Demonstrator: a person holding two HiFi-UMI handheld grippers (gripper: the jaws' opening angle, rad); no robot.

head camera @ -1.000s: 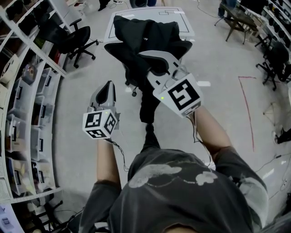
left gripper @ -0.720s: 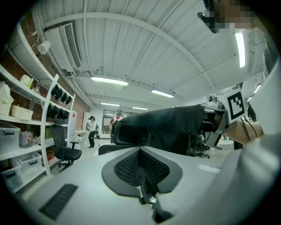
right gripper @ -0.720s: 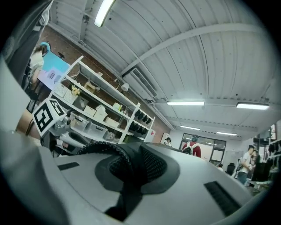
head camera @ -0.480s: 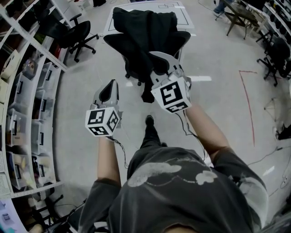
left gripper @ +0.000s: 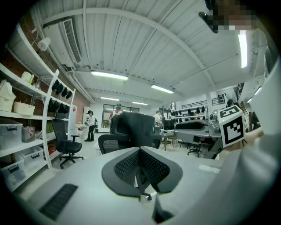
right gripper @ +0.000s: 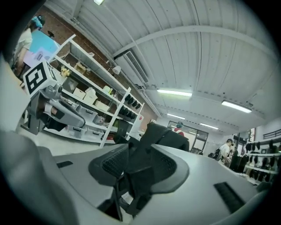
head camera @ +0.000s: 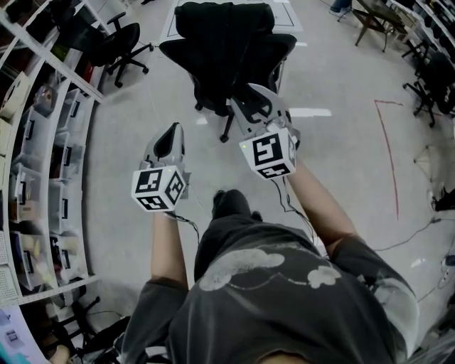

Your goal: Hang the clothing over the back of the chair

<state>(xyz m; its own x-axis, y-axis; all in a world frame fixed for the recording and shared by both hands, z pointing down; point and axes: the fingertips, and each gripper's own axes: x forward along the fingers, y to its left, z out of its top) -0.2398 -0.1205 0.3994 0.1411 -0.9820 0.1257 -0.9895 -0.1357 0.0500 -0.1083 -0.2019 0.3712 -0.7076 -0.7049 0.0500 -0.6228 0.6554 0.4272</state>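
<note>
A black garment (head camera: pixel 224 18) lies draped over the back of a black office chair (head camera: pixel 213 60) at the top of the head view. My right gripper (head camera: pixel 250 99) hovers just in front of the seat, its jaws opening with nothing between them. In the right gripper view the chair and the garment (right gripper: pixel 164 134) show beyond the gap between the parted pads (right gripper: pixel 107 160). My left gripper (head camera: pixel 170 134) hangs lower left of the chair, shut and empty. The left gripper view has the garment (left gripper: pixel 131 127) on the chair back straight ahead of the closed left gripper (left gripper: pixel 139 150).
Shelving with storage bins (head camera: pixel 43 142) runs along the left side. A second black office chair (head camera: pixel 117 46) stands beside it. A red tape line (head camera: pixel 387 142) marks the floor at right. More chairs (head camera: pixel 434 85) stand far right. People stand at the back of the room (left gripper: pixel 116 112).
The right gripper came down and away from the chair, and its jaws opened and let go of the garment. The hanging part of the garment now rests on the chair.
</note>
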